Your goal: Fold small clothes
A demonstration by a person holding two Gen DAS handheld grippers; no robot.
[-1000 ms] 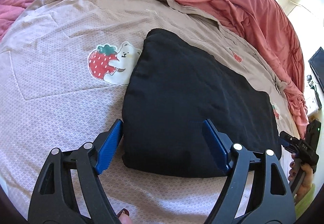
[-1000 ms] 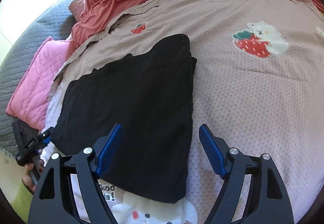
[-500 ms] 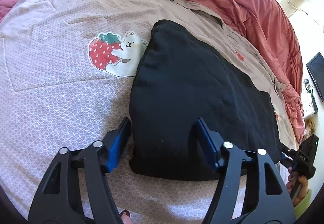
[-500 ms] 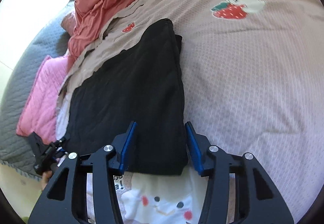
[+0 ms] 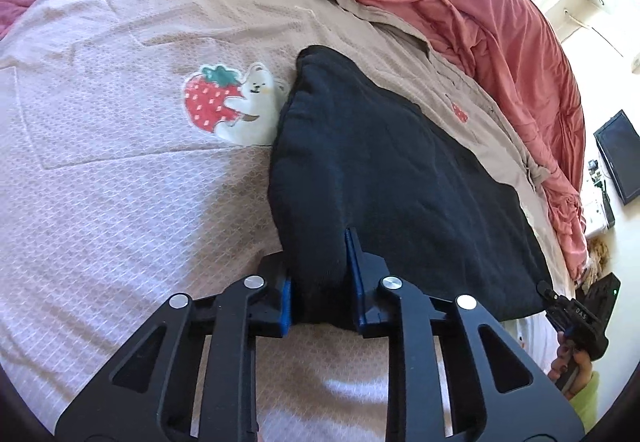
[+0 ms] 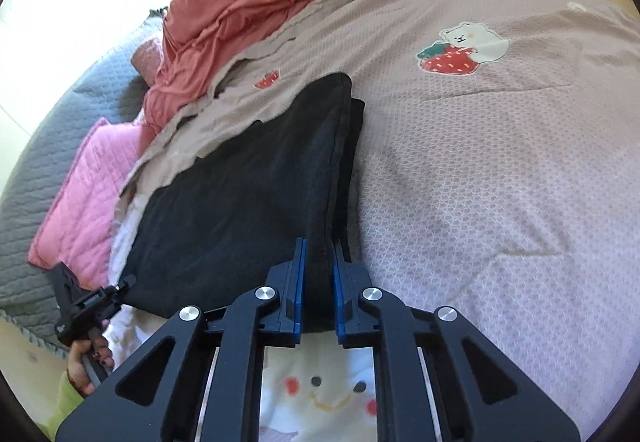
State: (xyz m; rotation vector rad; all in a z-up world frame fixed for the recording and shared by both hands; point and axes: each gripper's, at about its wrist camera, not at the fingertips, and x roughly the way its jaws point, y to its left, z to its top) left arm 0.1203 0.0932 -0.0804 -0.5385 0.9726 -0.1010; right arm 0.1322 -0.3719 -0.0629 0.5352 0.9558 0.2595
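- The black garment [image 5: 400,178] is lying flat on the beige bed cover [image 5: 120,182], already doubled over (two layers are showing along its long edge in the right wrist view), just beside the strawberry-and-bear print [image 5: 230,102].
- The left gripper [image 5: 320,282] is closing on one near corner of the garment; a thick bunch of black cloth is sitting between its blue pads [image 5: 352,262], and they are pressing on it.
- The right gripper [image 6: 318,282] is clenching the other near corner [image 6: 320,262], with a narrow band of cloth pinched between its pads.
- Both grippers are pointing down toward the bed, one at each end of the near edge, and a person's hand [image 5: 576,362] is showing under the far gripper in the left view.
- I judge that the step in hand is to take the near edge and carry it over to the far edge, so both layers should be inside each pinch before lifting.
- It is better to raise both corners together and keep the edge between them lightly stretched, otherwise the middle will be sagging and making a crease.
- The white cloth with a printed face [image 6: 320,390] is lying under the near edge (whether it is caught in the grip, I cannot tell), so the lift should begin slowly.
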